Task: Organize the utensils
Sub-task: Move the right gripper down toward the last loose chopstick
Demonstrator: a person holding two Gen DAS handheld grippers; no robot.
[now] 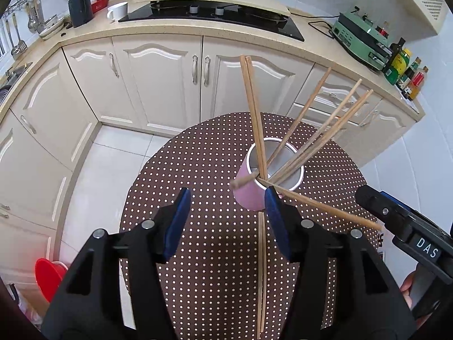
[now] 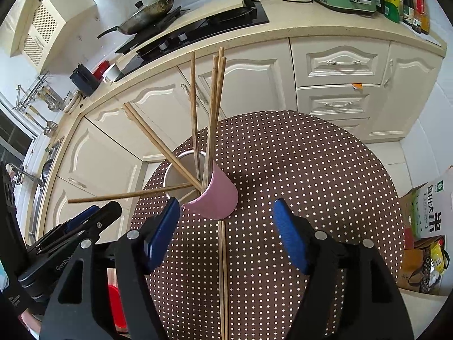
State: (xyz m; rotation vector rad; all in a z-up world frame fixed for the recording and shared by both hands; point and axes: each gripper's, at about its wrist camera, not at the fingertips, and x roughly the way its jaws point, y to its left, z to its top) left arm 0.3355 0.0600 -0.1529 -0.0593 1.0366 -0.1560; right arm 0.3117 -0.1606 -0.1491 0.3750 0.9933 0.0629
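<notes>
Here, cup (image 1: 256,195): one, pink, mid-bench (image 1: 198,170).
Chopsticks in cup (image 2: 211,119): seven, splayed.
Chopsticks on bench (image 2: 222,277): two, touching the cup.
Tools: left tool (image 1: 226,221), right tool (image 2: 226,233), both wide, empty.
Room: kitchen, cream cabinets (image 1: 158,79).

One pink cup (image 1: 250,195) stands mid-surface (image 1: 198,255) with seven chopsticks (image 1: 254,119) in it, two more chopsticks (image 1: 262,277) lie flat toward the near edge, and two claws (image 2: 226,232) hover above.
</notes>
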